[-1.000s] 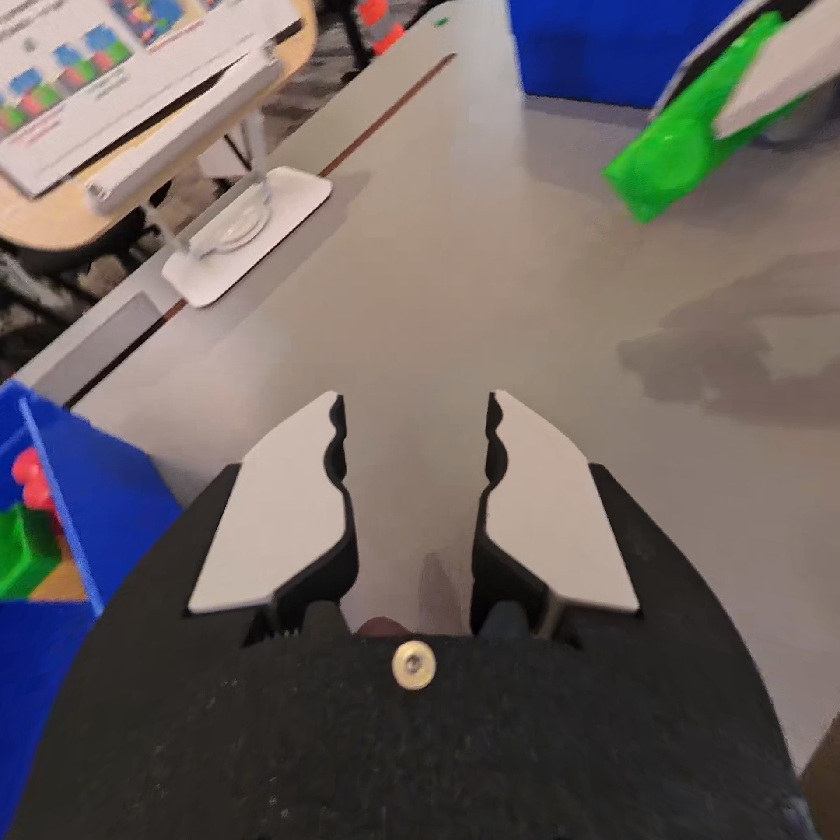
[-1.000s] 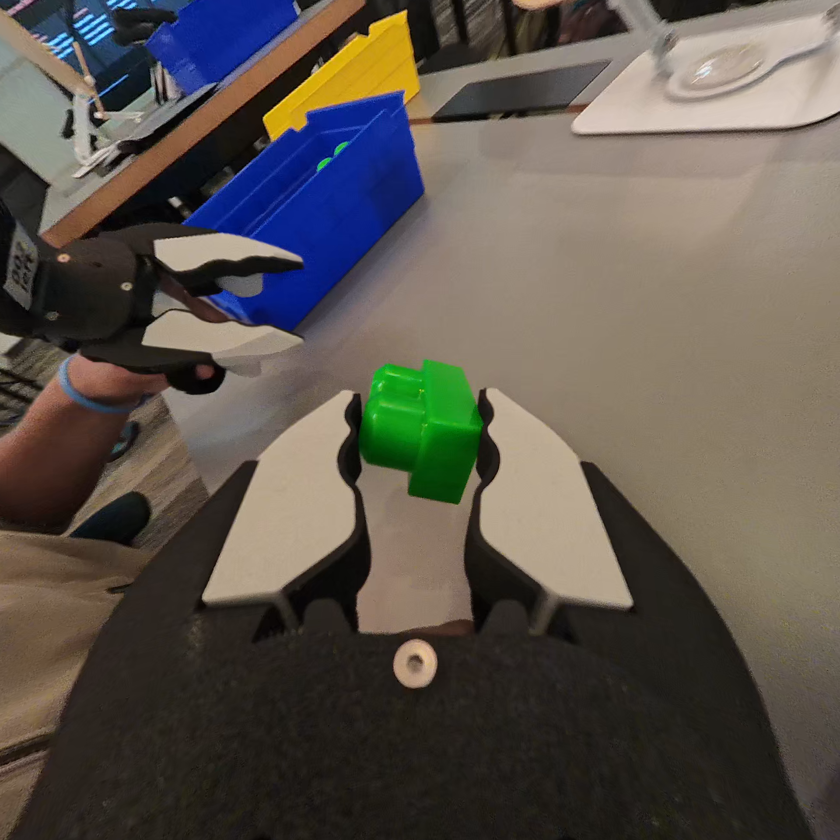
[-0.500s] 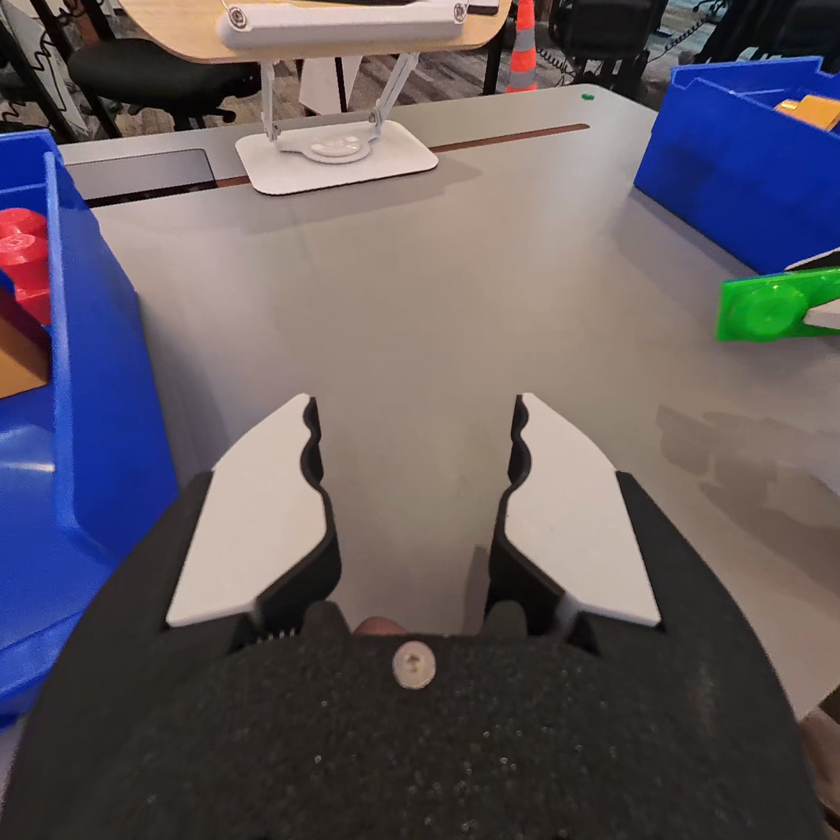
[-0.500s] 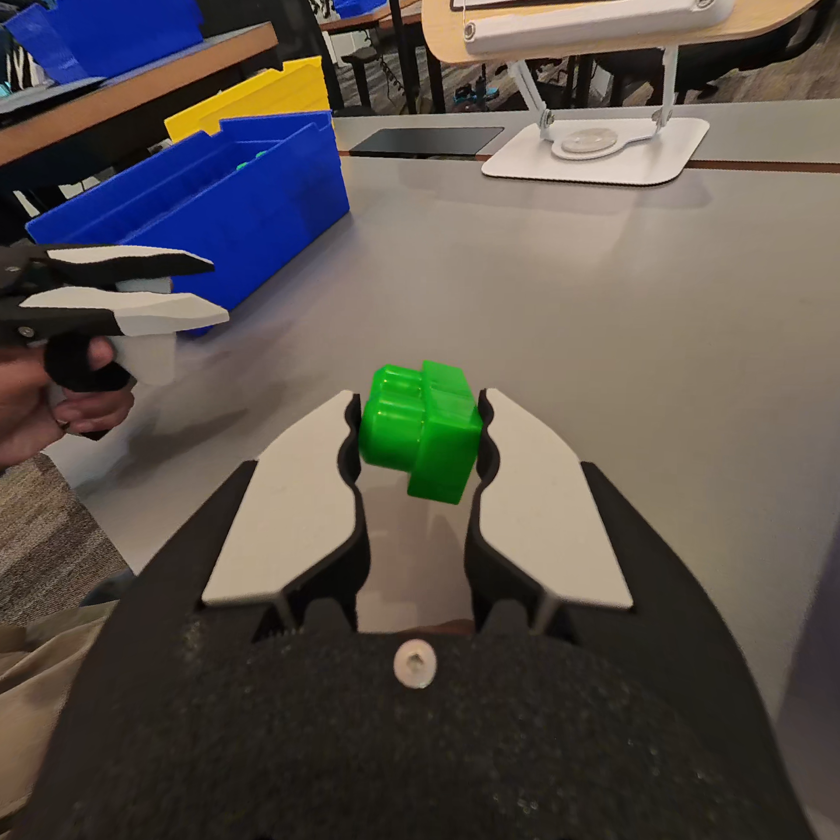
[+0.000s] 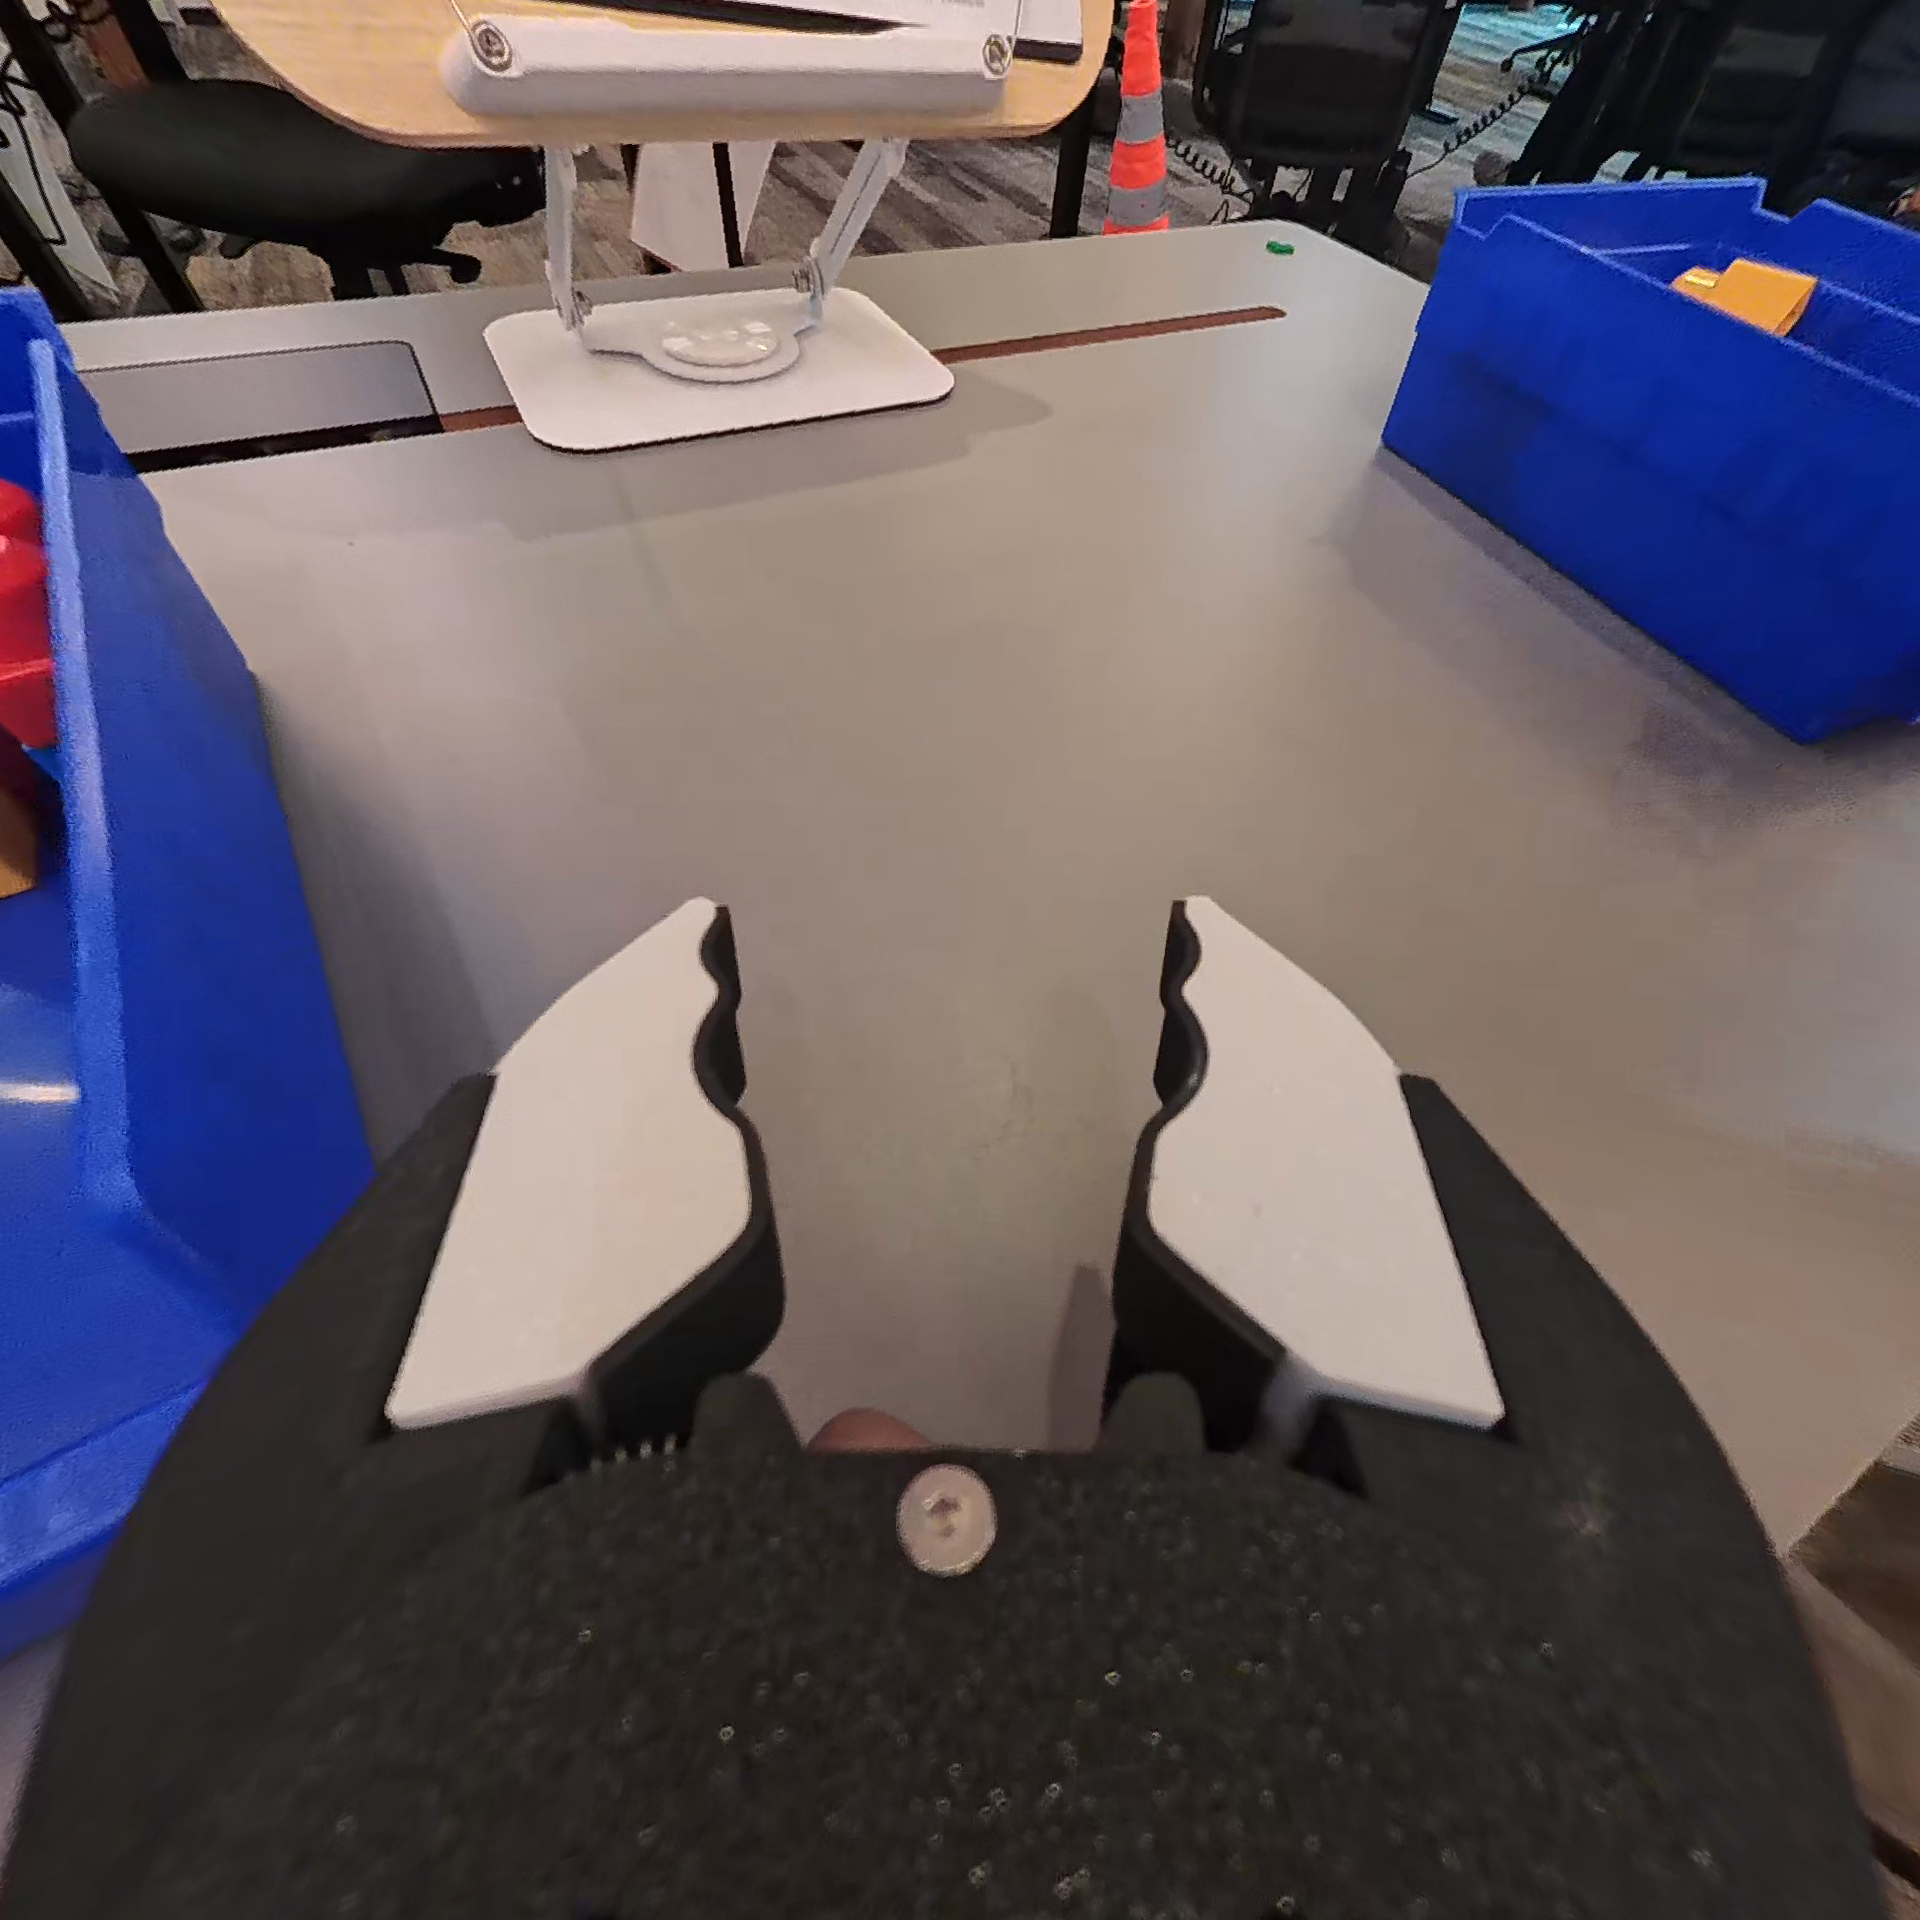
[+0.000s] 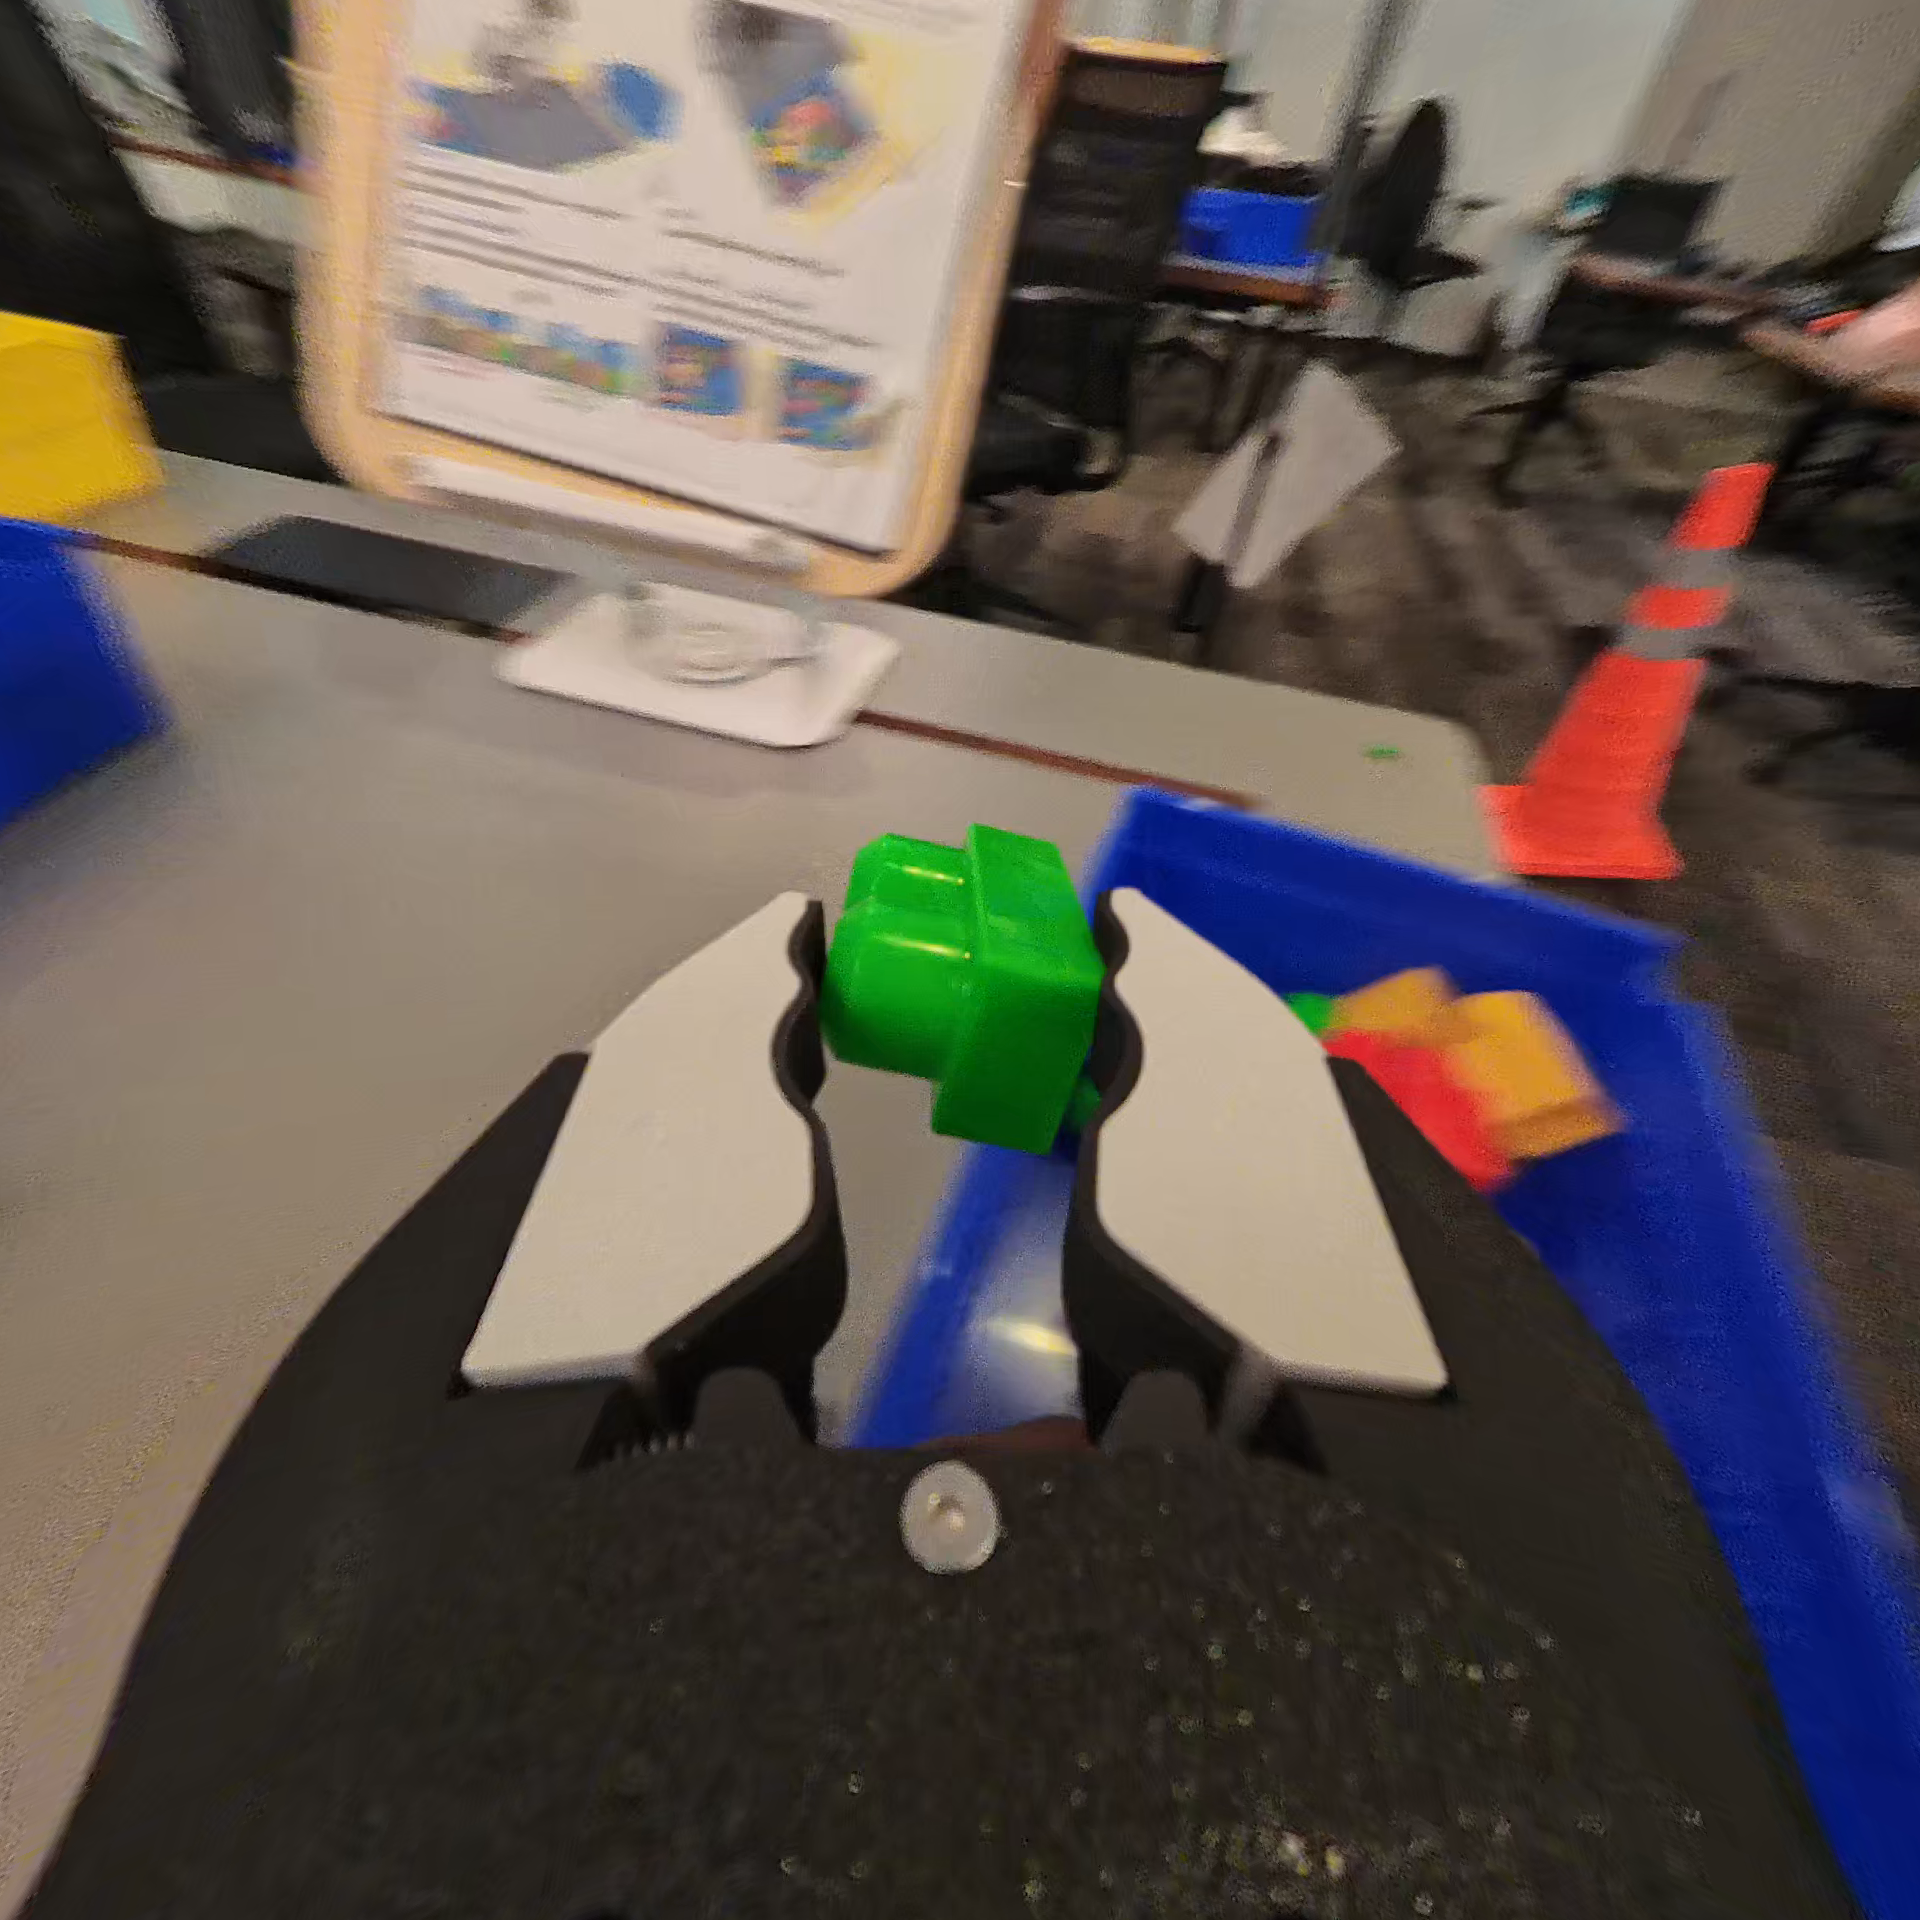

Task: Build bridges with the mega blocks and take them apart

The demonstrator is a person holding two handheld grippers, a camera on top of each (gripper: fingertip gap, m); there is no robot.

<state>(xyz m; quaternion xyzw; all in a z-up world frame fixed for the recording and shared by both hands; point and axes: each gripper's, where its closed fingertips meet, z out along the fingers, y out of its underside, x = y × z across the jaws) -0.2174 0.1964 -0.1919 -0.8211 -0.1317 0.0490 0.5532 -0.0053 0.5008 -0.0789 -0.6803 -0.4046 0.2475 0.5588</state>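
My right gripper (image 6: 956,914) is shut on a green mega block (image 6: 961,997) and holds it in the air over the near left edge of a blue bin (image 6: 1382,914). Red, orange and green blocks (image 6: 1455,1060) lie in that bin. The right wrist view is blurred. My left gripper (image 5: 951,920) is open and empty above the bare grey table (image 5: 935,675). A second blue bin (image 5: 156,935) stands at its left with a red block (image 5: 21,623) showing inside. The right-hand bin also shows in the left wrist view (image 5: 1662,499) with an orange block (image 5: 1745,291) in it.
A white stand (image 5: 717,353) at the table's far edge holds a wooden board with an instruction sheet (image 6: 665,260). An orange traffic cone (image 6: 1621,727) stands on the floor past the table's far right corner. A yellow bin (image 6: 62,416) is at the far left.
My right gripper has swung right with the green block, from over the middle of the table to over the right bin. My left gripper has opened wider and the right gripper has left its view.
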